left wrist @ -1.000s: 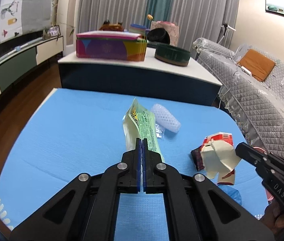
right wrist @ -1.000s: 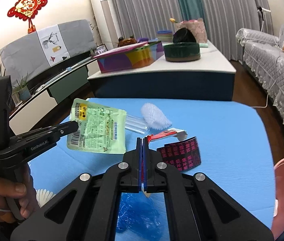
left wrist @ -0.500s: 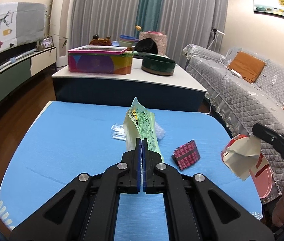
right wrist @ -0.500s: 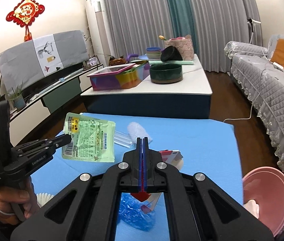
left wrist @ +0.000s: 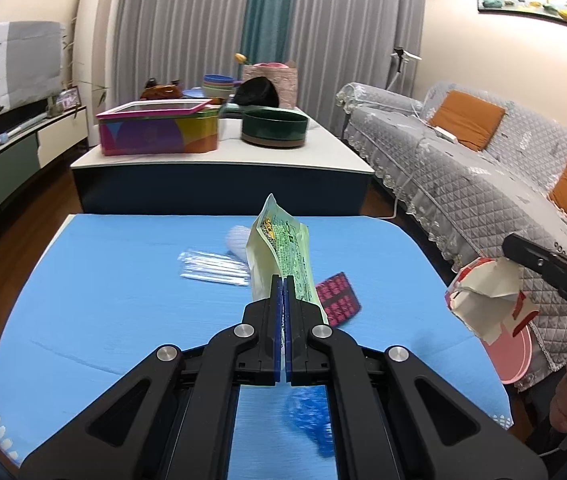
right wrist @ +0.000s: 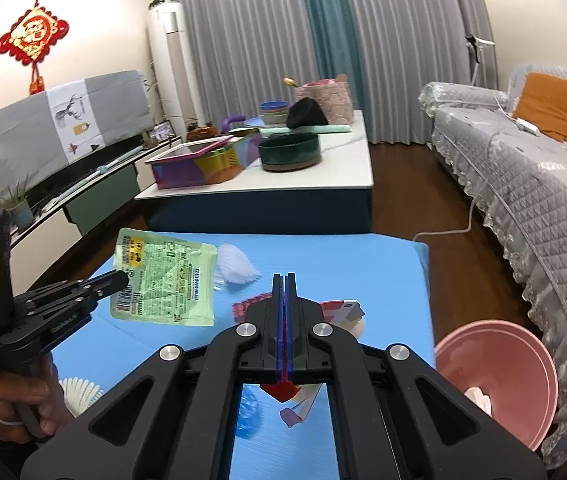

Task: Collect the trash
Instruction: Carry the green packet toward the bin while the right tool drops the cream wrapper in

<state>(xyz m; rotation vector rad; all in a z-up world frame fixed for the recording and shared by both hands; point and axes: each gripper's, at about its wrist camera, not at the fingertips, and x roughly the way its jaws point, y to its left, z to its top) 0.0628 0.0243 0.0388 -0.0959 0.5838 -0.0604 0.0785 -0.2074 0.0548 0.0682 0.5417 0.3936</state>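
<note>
My left gripper is shut on a light green pouch, held above the blue table; the same pouch hangs from that gripper in the right wrist view. My right gripper is shut on a crumpled red and white carton, also seen as the carton in the left wrist view, raised near the table's right edge. A pink bin stands on the floor to the right of the table.
On the table lie a dark pink blister pack, a clear straw bundle, a white foam net, a blue crumpled bag and a white paper cup liner. A grey sofa runs along the right, a white coffee table behind.
Both grippers have risen and drawn back from the table, each still holding its piece. The carton has been carried right, off the tabletop toward the pink bin.
</note>
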